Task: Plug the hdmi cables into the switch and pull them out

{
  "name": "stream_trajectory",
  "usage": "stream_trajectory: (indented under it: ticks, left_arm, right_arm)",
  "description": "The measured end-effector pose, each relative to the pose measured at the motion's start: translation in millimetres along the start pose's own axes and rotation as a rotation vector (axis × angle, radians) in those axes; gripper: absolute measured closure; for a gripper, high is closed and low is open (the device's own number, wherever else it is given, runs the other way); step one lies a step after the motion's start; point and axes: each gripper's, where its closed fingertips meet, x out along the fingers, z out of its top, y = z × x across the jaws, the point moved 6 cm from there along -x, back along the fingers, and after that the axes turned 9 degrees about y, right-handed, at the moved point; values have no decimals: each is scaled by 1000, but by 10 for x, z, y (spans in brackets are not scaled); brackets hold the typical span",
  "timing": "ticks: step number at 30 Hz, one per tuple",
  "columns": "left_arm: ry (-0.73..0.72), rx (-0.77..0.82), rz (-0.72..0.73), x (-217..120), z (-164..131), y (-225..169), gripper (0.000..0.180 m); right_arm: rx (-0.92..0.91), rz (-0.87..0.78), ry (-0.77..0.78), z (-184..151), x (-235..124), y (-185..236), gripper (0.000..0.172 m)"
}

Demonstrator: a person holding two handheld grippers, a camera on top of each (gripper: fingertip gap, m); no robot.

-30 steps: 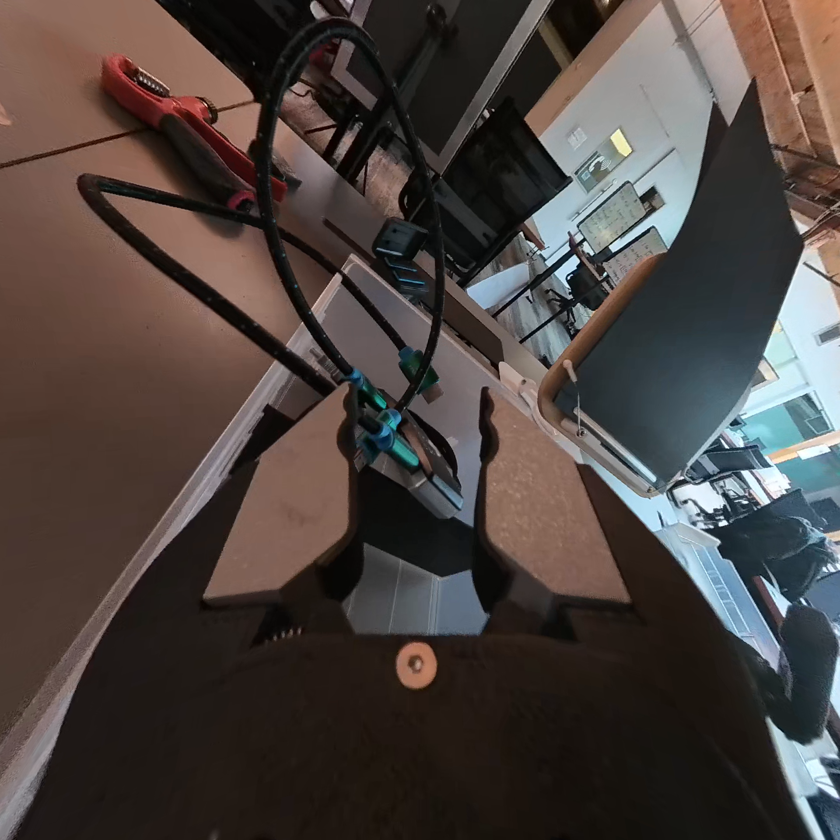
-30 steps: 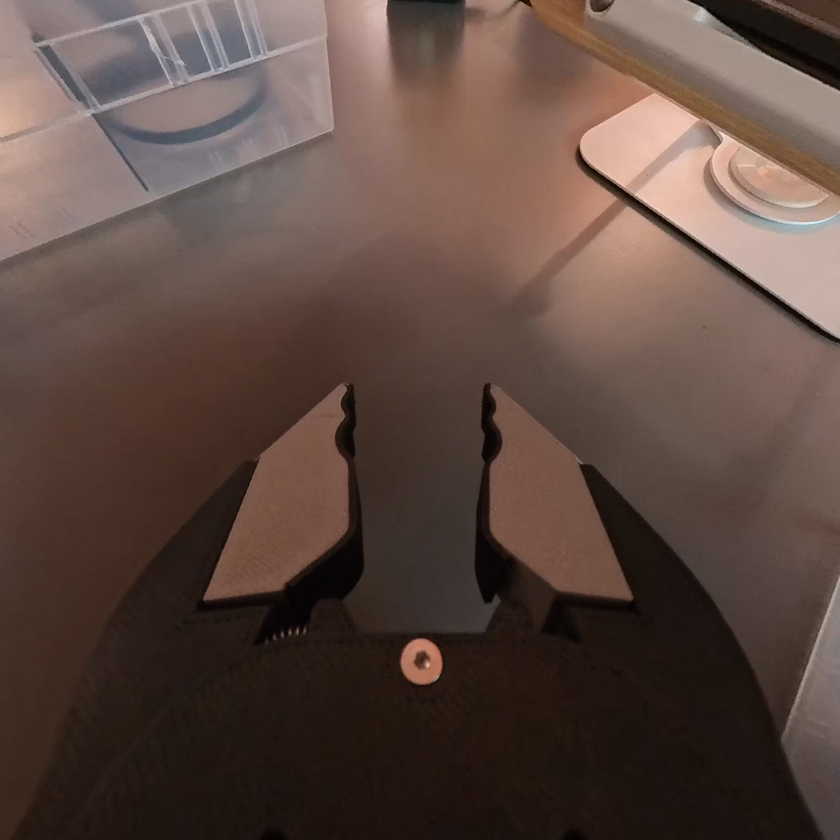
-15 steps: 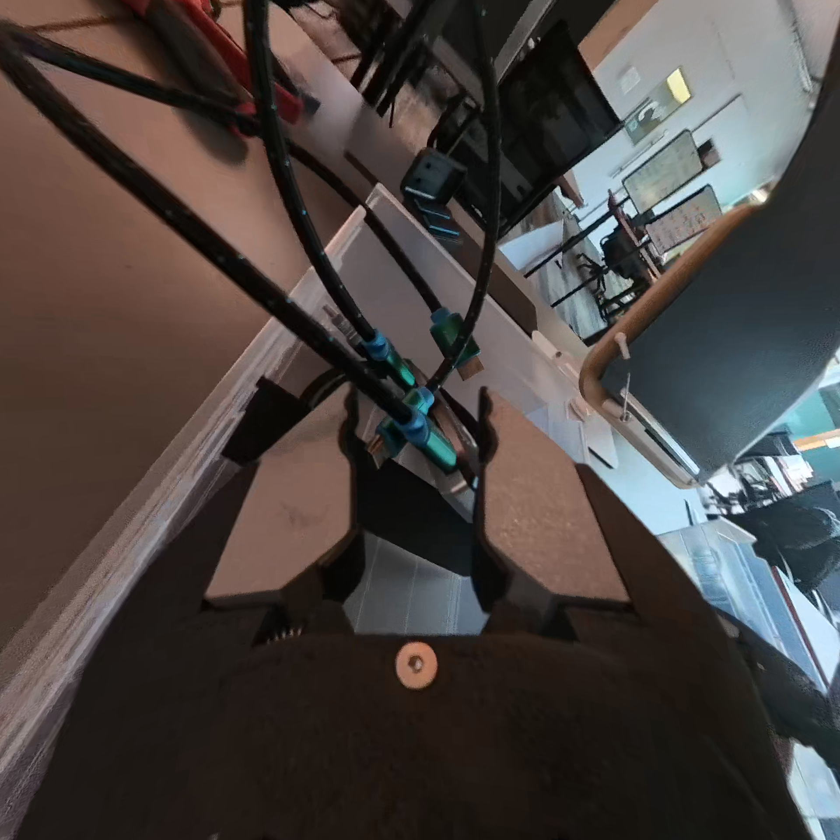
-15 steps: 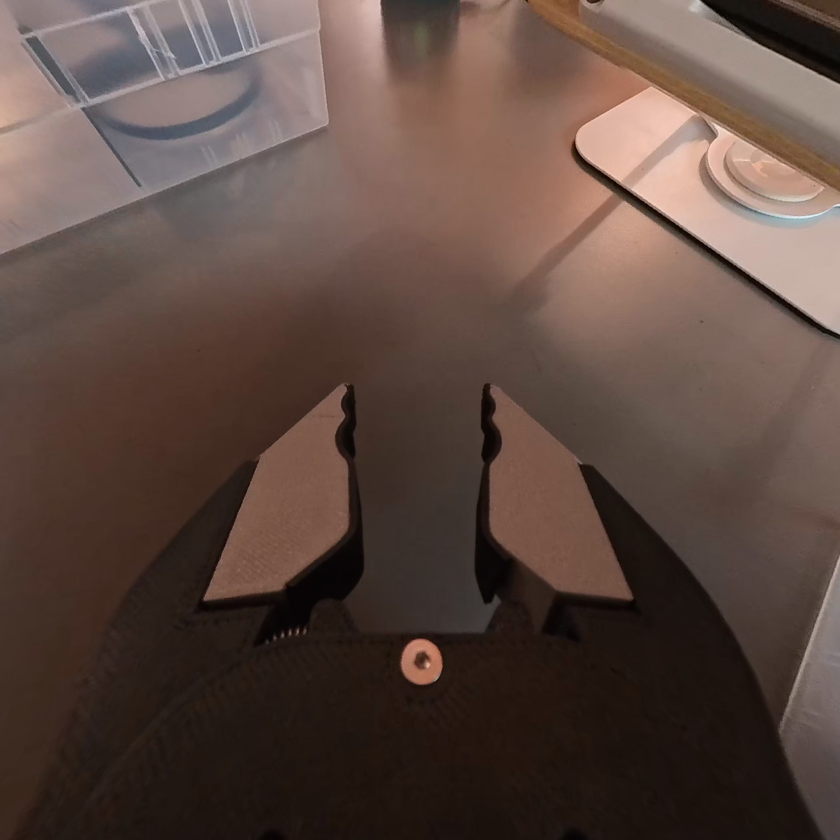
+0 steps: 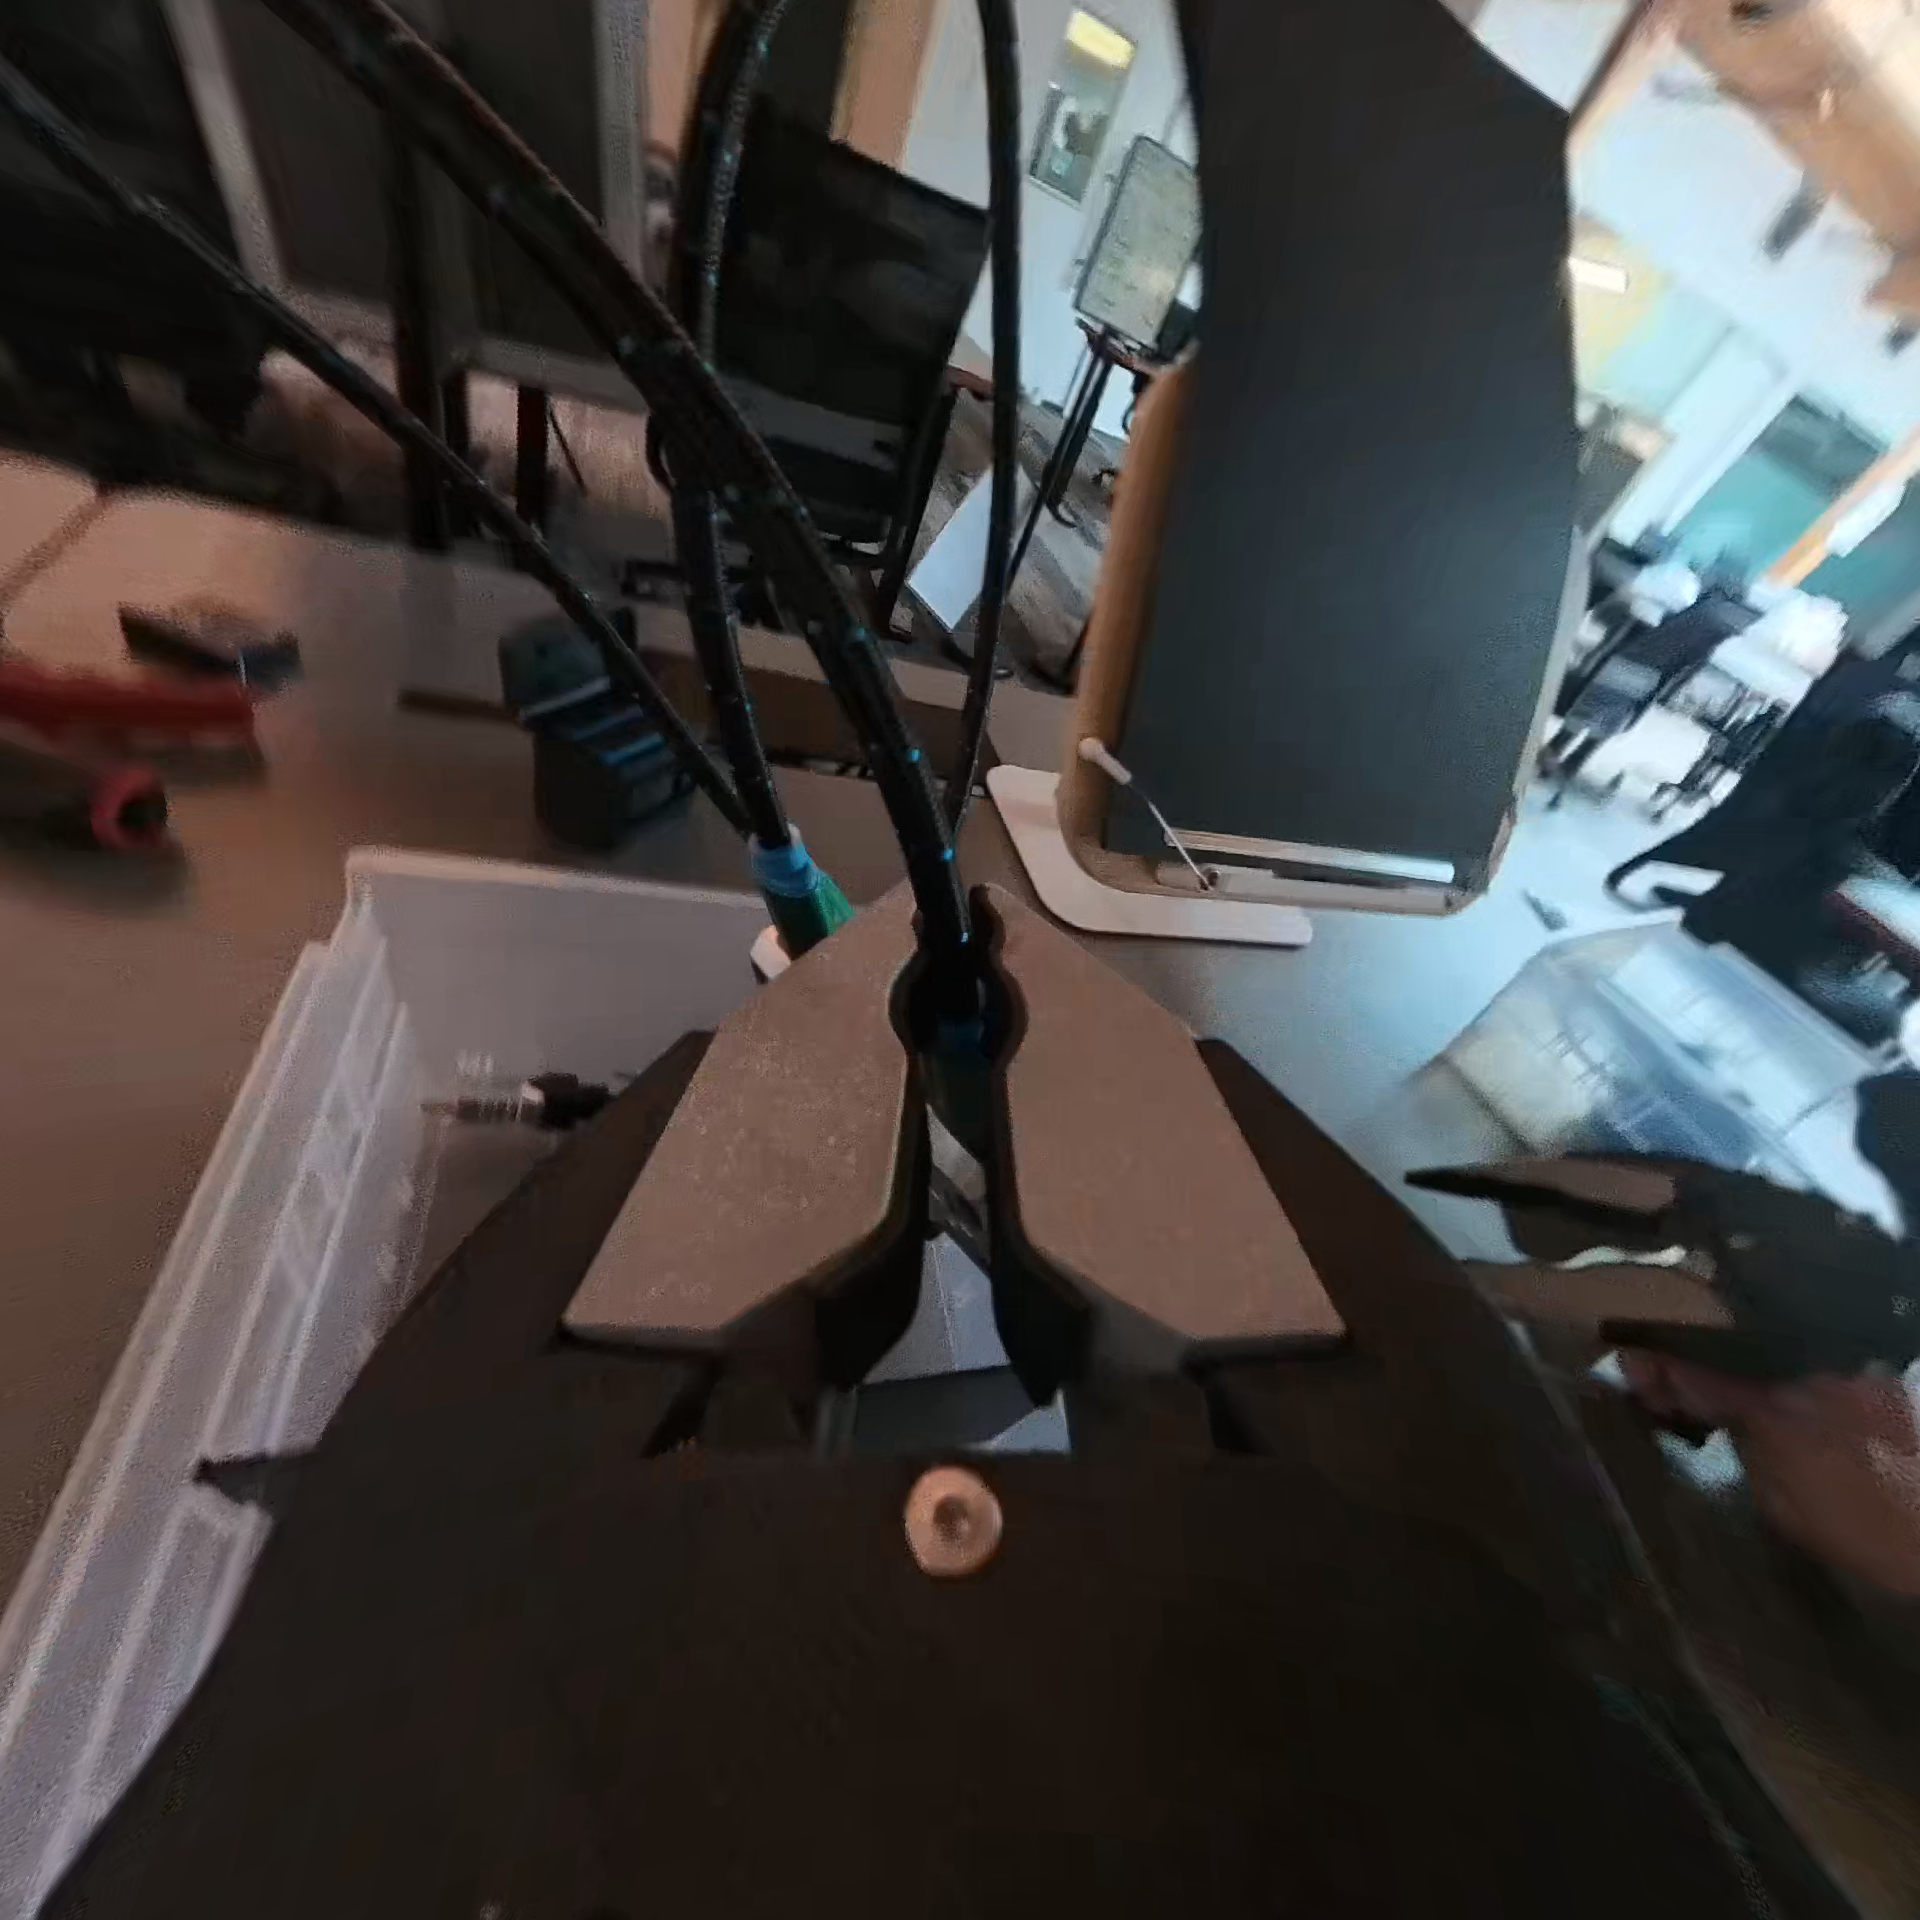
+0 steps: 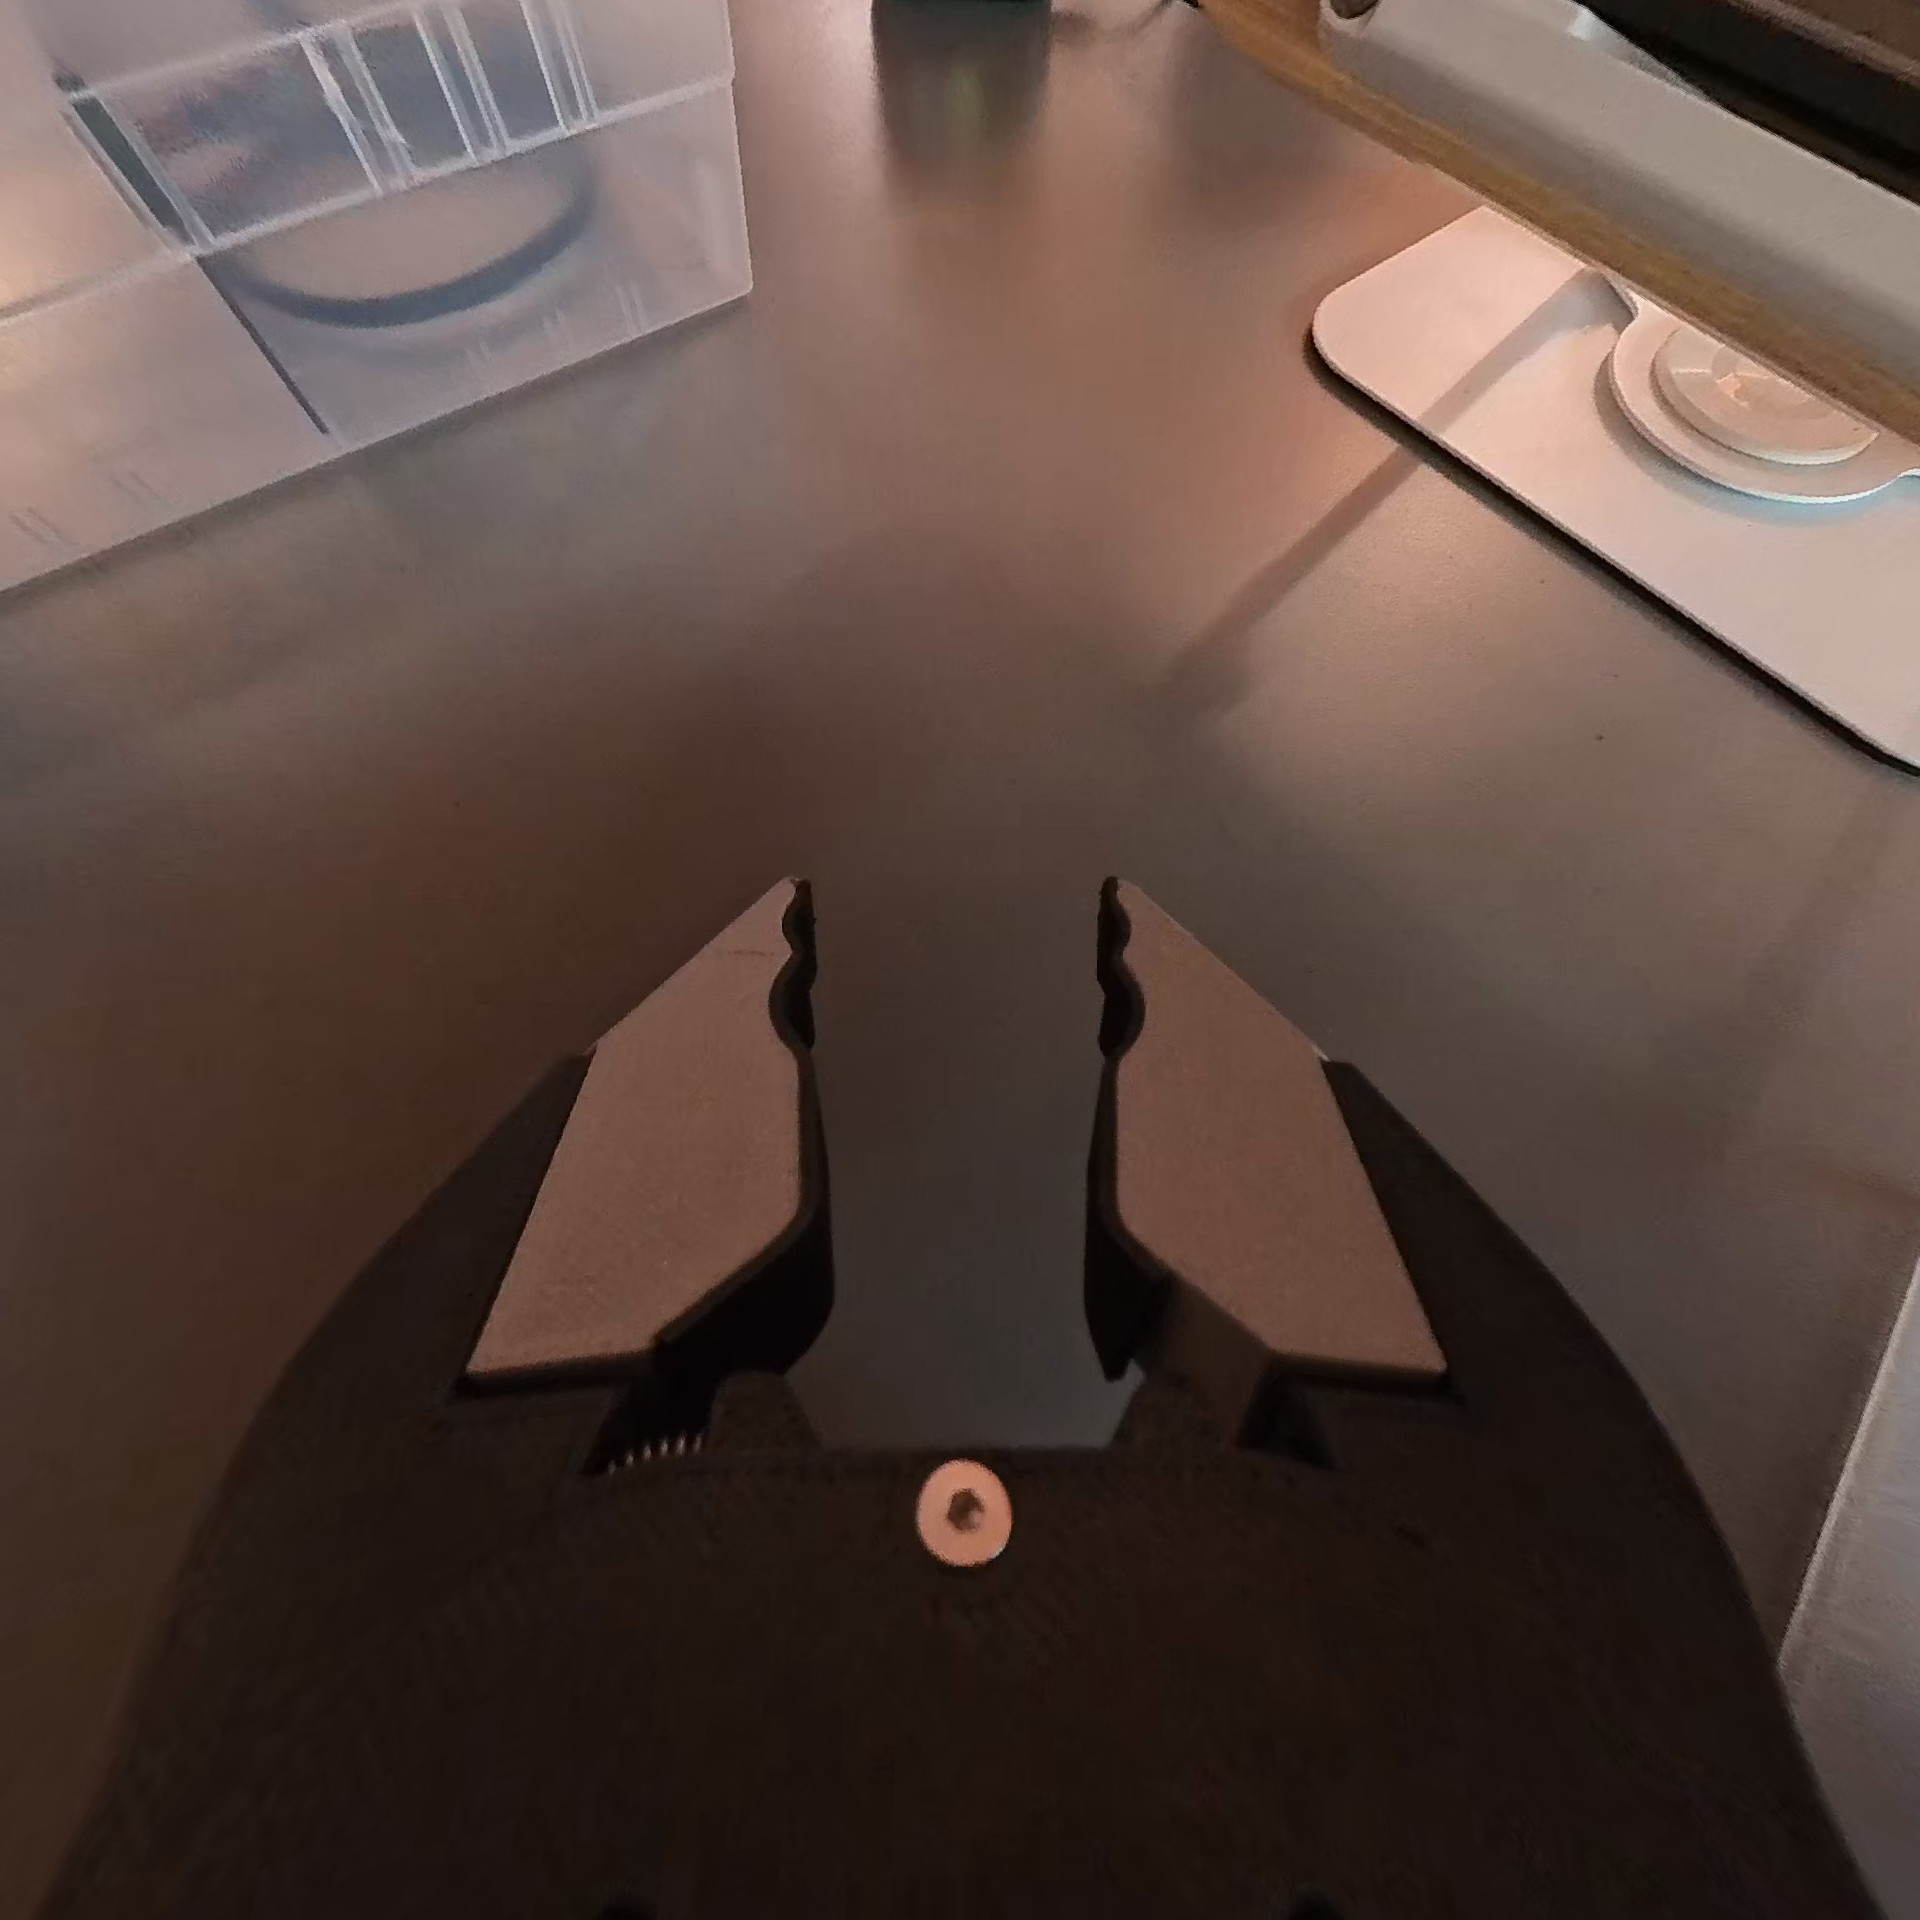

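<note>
In the left wrist view the left tongs (image 5: 961, 940) sit at the centre of the frame, closed on a black braided HDMI cable (image 5: 940, 883) just above its blue collar, with both pads pressed against it where it passes through the notch near the tips. That cable rises from the tongs toward the upper middle of the frame, among other black cables (image 5: 665, 374) that arc across the upper left. Just left of the tongs a second plug (image 5: 800, 899), green with a blue collar, points down at the rim of a clear plastic bin (image 5: 343, 1049) that fills the lower left; the switch itself is hidden behind the tongs. Farther back on the tabletop (image 5: 436, 727) stands a small black box (image 5: 592, 717), and a red-handled tool (image 5: 114, 717) lies blurred at the left edge. A dark panel on a white base (image 5: 1143, 914) stands at the upper right. The right tongs (image 5: 1558, 1257) appear at the right edge (blurred, fingers apart). In the right wrist view the right tongs (image 6: 956, 904) hang open over bare tabletop (image 6: 935, 644) with nothing between the pads, a clear plastic bin (image 6: 468, 260) at the upper left and the white base (image 6: 1558, 436) at the upper right.
</note>
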Motion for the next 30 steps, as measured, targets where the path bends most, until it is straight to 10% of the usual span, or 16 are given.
stream_trajectory:
  ticks: [11,18,30]
  left_arm:
    - [-176,218,81,-131,933,-503,180]
    - [102,367,103,89,826,-582,180]
    - [-168,448,73,-462,1612,-899,180]
  right_arm:
    - [-10,-12,-5,12,-19,3,121]
    - [-15,-7,-4,15,-19,20,120]
    - [-34,-16,23,-7,22,37,120]
